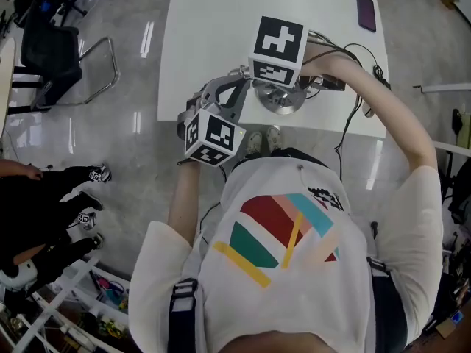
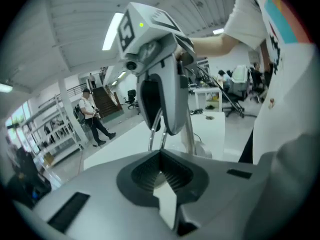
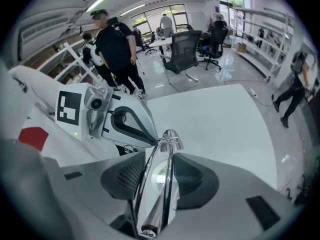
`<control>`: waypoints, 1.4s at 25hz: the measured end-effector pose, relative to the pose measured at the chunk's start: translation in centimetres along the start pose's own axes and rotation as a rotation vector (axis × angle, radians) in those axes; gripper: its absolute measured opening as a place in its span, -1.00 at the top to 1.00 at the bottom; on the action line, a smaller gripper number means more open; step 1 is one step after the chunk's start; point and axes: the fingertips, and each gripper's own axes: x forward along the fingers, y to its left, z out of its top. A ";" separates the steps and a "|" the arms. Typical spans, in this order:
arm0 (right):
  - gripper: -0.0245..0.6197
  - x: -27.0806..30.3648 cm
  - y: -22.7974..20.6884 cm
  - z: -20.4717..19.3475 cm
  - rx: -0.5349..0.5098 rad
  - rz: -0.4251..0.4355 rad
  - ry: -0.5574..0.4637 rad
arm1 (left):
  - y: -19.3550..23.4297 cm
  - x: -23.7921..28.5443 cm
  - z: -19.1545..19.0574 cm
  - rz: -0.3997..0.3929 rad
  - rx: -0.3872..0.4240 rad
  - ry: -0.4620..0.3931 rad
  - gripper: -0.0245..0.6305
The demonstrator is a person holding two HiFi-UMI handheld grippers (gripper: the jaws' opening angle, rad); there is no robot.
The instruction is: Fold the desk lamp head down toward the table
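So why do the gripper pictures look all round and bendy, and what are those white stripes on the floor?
Left gripper view and right gripper view: a wide-angle lens bends straight lines and darkens corners. Head view: the stripes are glare on the shiny floor.

Showed the right gripper (image 3: 161,176) closed on the lamp arm (image 3: 159,194), both dark pads pressed against the twin chrome rods. Showed the rods running from the near edge, between the jaws, up to a chrome joint (image 3: 170,138) just past the jaw tips. Placed the left gripper (image 3: 145,138) close on the left, tip just beside that joint, marker cube (image 3: 69,108) facing the camera. Showed a white table (image 3: 220,124) beneath. Farther off, showed a person in black (image 3: 117,44) standing at far left, office chairs (image 3: 184,54) beyond the table, and another person (image 3: 292,86) at far right near shelving (image 3: 270,24).
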 end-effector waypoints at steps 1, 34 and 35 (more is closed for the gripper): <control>0.44 0.0 0.3 0.1 -0.035 -0.026 0.003 | -0.4 -0.3 0.1 0.013 0.042 0.014 0.78; 0.45 -23.3 0.6 -13.6 0.574 -0.608 -1.582 | 4.1 -3.0 19.8 0.076 -0.340 -0.534 0.78; 0.45 -23.0 0.7 -13.7 0.578 -0.601 -1.589 | 3.8 -2.7 19.9 0.061 -0.346 -0.534 0.78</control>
